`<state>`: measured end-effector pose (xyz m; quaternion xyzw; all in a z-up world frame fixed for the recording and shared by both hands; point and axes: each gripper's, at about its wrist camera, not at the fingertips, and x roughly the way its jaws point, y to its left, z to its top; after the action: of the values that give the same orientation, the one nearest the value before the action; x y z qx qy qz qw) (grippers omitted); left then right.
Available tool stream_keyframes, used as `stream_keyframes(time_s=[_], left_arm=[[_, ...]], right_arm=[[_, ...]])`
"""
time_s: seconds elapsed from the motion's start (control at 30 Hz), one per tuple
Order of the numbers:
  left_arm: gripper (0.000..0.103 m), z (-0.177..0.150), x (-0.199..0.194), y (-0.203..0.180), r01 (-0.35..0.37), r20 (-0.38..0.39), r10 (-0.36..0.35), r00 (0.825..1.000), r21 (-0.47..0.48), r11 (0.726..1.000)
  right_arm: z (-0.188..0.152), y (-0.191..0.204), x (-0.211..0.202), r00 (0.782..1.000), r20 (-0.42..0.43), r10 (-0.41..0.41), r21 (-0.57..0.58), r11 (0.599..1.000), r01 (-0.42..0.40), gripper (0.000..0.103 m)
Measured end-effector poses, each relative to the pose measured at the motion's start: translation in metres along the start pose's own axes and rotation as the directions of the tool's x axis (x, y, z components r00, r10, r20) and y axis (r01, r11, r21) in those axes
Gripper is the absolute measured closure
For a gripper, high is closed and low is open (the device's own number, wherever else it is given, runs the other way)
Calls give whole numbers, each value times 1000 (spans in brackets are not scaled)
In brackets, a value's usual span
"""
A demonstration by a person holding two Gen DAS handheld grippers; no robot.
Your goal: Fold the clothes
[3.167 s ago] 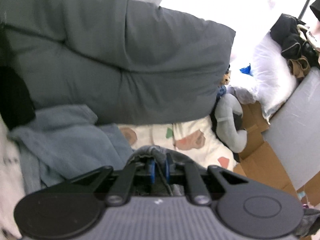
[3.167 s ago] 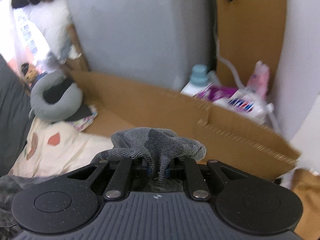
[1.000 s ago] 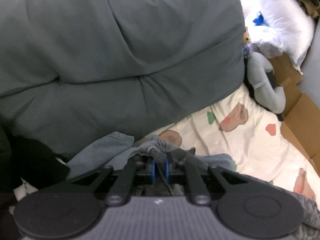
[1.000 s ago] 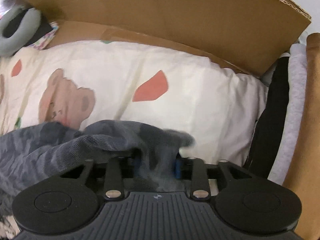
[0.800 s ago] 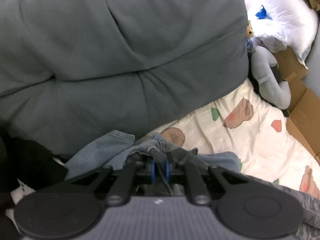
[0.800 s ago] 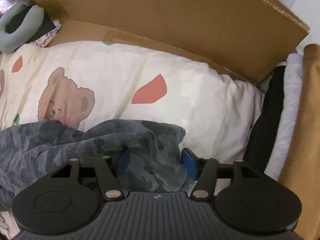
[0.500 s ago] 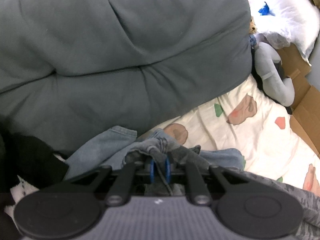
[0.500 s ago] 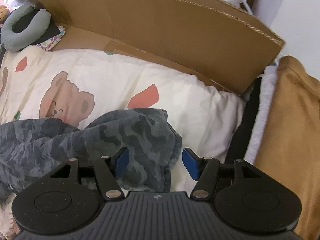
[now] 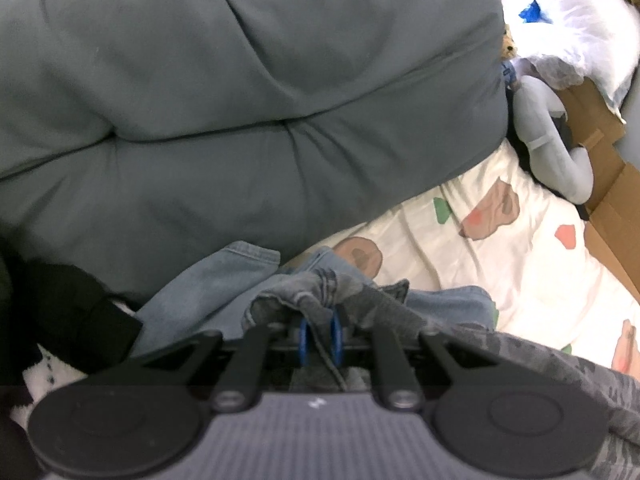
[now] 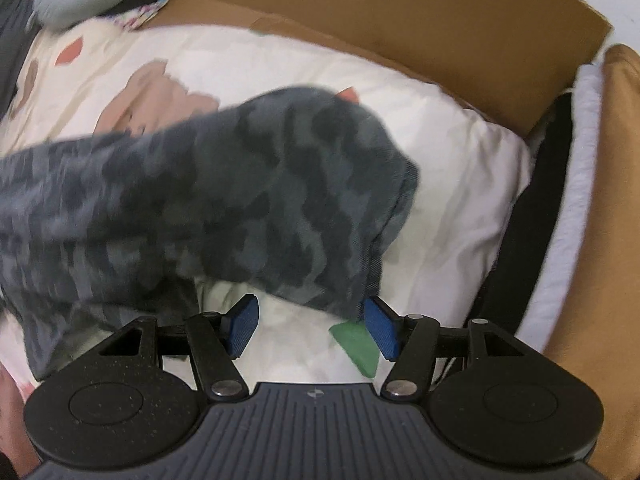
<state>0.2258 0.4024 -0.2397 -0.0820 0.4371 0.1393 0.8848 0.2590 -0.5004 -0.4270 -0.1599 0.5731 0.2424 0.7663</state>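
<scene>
A big grey duvet [image 9: 240, 100] fills the left wrist view from 9 to 1 o'clock, above the bear-print bed sheet [image 9: 520, 264] at 3 o'clock, where blue jeans [image 9: 208, 292] lie at centre. The camouflage garment [image 10: 224, 200] sprawls over that sheet [image 10: 460, 184] from 9 o'clock to centre in the right wrist view, with a cardboard panel [image 10: 400, 12] at 12 o'clock. The left hand-held gripper [image 9: 319, 334] is clamped on a bunched edge of the garment [image 9: 316, 292], while the right hand-held gripper [image 10: 310, 326] stands spread wide at 6 o'clock, its right pad at the garment's hem.
</scene>
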Motion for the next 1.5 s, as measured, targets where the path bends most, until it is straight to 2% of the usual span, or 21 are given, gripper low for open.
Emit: stream_keyframes(time_s=[0.13,0.27,0.5,0.53,0.57,0.63,0.67,0.77,1.03,1.2,1.5], left_arm=[[89,-3,2,1,-4,-2,4,1000,0,1000],[89,-4,6,3,-4,-6,4,1000,5,1000],[90,-8,7,4,-2,-1,2,1000,0,1000],[91,-8,7,4,-1,0,1,1000,6,1000],[91,-8,6,5,1,1,-1,1000,10,1000],[92,-8,3,5,6,6,-6,1000,14,1000],[92,-8,1,5,8,10,-8,1000,13,1000],[93,-7,-9,5,17,34,-17,999,0,1000],[94,-4,-56,-2,67,92,-67,994,-1,998],[94,-5,-98,0,108,124,-107,987,-3,994],[94,-14,-176,11,164,191,-162,968,1,986]], right_arm=[[-9,11,18,999,18,-28,-53,998,29,38],[-19,24,41,992,69,-108,-128,985,116,38],[-23,44,73,975,119,-190,-226,951,213,42],[-23,44,73,975,119,-189,-234,949,213,53],[-23,43,72,975,118,-187,-235,949,211,68],[-21,36,66,977,111,-180,-224,954,202,88],[-19,32,61,978,111,-176,-216,956,197,93],[-13,21,33,979,112,-169,-196,962,188,98],[-9,1,-71,974,169,-153,-233,954,190,99],[-13,-8,-133,961,223,-164,-222,951,214,99],[-42,-31,-220,936,312,-163,-189,955,230,100]])
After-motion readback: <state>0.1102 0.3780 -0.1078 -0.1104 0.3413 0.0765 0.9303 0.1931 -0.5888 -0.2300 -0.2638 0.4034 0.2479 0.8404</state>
